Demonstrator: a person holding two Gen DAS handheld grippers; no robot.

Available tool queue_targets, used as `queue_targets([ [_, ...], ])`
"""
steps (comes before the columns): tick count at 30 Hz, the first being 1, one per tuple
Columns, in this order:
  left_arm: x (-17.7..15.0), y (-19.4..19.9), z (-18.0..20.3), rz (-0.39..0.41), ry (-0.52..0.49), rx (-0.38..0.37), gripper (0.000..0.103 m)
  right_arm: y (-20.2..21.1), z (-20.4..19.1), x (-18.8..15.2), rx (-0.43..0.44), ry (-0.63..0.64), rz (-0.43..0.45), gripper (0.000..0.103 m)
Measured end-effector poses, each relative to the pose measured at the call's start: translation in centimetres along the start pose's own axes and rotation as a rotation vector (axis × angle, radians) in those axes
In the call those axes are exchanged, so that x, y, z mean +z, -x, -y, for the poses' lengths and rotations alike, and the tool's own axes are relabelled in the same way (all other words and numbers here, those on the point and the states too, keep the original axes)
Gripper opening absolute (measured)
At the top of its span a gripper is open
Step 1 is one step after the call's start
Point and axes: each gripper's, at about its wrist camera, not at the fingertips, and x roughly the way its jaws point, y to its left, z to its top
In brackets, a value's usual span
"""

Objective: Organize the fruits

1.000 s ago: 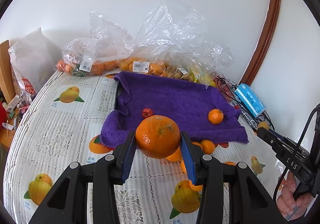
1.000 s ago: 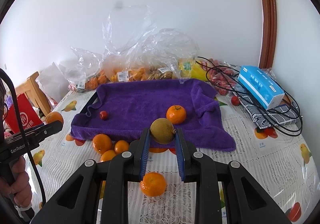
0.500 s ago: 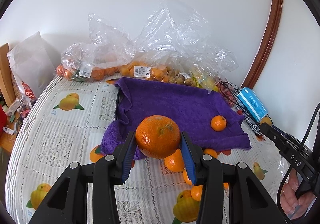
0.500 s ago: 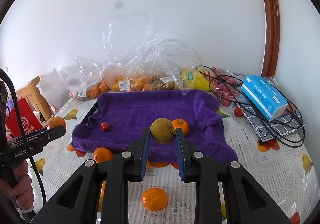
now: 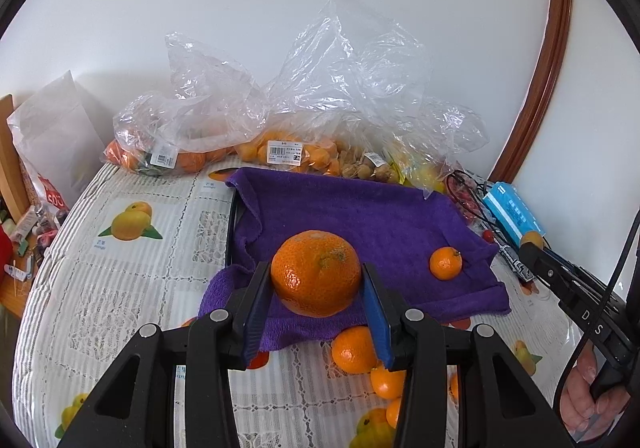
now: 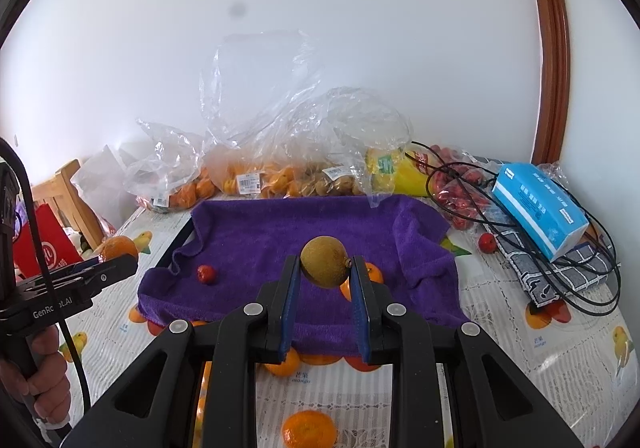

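Left gripper (image 5: 316, 280) clamped on a big orange (image 5: 316, 278), blue pads pressed to both sides, fruit held up in front of the near left edge of the purple towel (image 5: 360, 215). Right gripper (image 6: 325, 268) clamped on a brown-green kiwi (image 6: 324, 262), held over the near middle of the towel (image 6: 280, 240).

On the towel: 1 small mandarin (image 5: 445, 263) toward the right side, partly hidden behind the right gripper's pad in the right wrist view; 1 small red fruit (image 6: 206, 274) toward the left side. Off the towel, on the fruit-print tablecloth (image 5: 132, 248) just below the near edge: a cluster of loose oranges (image 5: 354, 350), with 1 more (image 6: 309, 430) nearer the right wrist camera.

Behind the towel, against the wall: clear plastic bags (image 5: 304, 119) of oranges and small brown fruit, price labels showing. Right of the towel: 1 loose red fruit (image 6: 487, 242), a bag of red fruit under black cables (image 6: 460, 191), a blue tissue box (image 6: 540, 207) on a checked cloth. At far left, a white bag (image 5: 52, 139) and a wooden chair (image 6: 68, 195).
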Motion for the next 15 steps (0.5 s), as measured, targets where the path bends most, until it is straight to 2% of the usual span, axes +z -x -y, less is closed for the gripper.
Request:
queue_targets([
  [15,2.3,-2.5,0.2,0.009,-0.018,0.03,0.042,-2.8,0.2,1.8,0.015,0.004,0.019,0.025],
])
